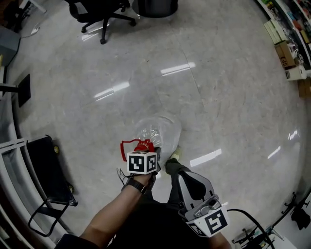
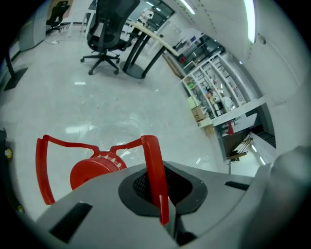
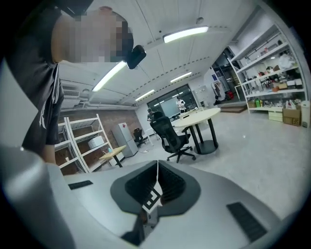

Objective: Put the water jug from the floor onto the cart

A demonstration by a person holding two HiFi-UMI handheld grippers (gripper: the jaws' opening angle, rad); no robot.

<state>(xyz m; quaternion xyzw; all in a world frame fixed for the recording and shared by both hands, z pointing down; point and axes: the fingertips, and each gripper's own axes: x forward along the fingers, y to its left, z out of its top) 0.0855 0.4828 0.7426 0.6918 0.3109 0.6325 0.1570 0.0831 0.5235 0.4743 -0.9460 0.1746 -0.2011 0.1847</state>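
Observation:
The clear water jug hangs above the floor, with its red cap uppermost. My left gripper is shut on its red carrying handle, and the strap runs between the dark pads in the left gripper view. The red cap shows just left of the jaws there. My right gripper is beside the jug at lower right, shut with nothing in it. In the right gripper view my right gripper points out across the room. A black flat cart stands at the left.
A black office chair and a round table base stand at the far end. Shelves with boxes line the right side. Cables lie at lower right. The person's shoe is under the jug.

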